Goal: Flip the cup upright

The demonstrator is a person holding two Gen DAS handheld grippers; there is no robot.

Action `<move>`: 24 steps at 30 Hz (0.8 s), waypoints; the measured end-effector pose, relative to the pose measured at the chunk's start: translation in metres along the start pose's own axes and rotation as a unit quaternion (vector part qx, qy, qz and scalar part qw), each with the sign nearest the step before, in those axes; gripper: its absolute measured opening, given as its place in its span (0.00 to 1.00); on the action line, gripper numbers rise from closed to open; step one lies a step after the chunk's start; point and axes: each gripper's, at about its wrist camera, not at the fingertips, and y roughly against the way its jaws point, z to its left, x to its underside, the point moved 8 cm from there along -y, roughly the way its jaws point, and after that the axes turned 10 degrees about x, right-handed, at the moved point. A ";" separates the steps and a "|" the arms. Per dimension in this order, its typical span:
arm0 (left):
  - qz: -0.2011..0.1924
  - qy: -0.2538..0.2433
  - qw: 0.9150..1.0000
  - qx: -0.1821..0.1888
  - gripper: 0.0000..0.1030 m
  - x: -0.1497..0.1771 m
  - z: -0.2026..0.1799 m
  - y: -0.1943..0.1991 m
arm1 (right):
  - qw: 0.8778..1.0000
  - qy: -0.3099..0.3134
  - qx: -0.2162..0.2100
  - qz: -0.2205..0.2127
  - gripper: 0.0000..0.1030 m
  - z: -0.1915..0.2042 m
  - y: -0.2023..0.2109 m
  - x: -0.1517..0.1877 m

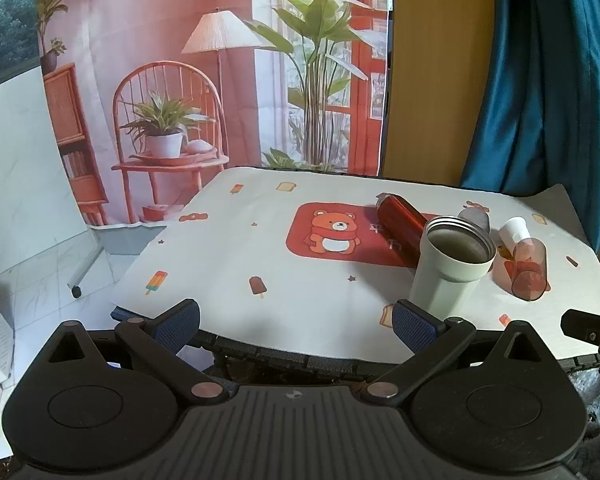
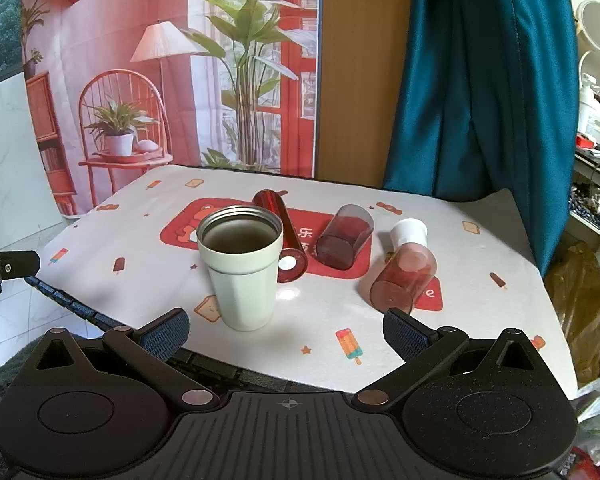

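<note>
A pale green cup (image 1: pixel 448 264) with a steel-lined mouth stands upright near the table's front edge; it also shows in the right wrist view (image 2: pixel 242 268). My left gripper (image 1: pixel 296 326) is open and empty, at the front edge, left of and below the cup. My right gripper (image 2: pixel 286 336) is open and empty, just in front of the cup. Neither touches the cup.
A red metallic cylinder (image 2: pixel 280 236), a dark tinted cup (image 2: pixel 344 236) and a clear bottle with a white cap (image 2: pixel 404 268) lie on their sides behind and right of the cup. The tablecloth (image 2: pixel 140 280) has a bear print. A teal curtain (image 2: pixel 472 80) hangs behind.
</note>
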 end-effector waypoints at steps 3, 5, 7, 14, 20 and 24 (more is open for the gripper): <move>0.002 -0.001 1.000 0.001 1.00 0.000 0.000 0.000 | 1.000 0.000 -0.001 0.000 1.00 -0.002 -0.001 0.000; 0.001 -0.001 1.000 0.000 1.00 0.001 0.000 0.000 | 1.000 0.000 -0.001 0.001 1.00 -0.002 -0.001 0.000; 0.002 -0.001 1.000 0.001 1.00 0.001 0.000 0.000 | 1.000 0.000 -0.001 0.001 1.00 -0.002 -0.001 0.000; 0.002 0.000 1.000 0.002 1.00 0.001 0.001 0.001 | 1.000 0.000 -0.002 0.001 1.00 -0.002 -0.002 0.000; 0.003 0.000 1.000 0.001 1.00 0.002 0.000 0.001 | 1.000 0.000 -0.002 0.001 1.00 -0.003 -0.001 0.000; 0.003 0.000 1.000 0.002 1.00 0.002 0.000 0.001 | 1.000 0.000 -0.002 0.001 1.00 -0.003 -0.001 0.000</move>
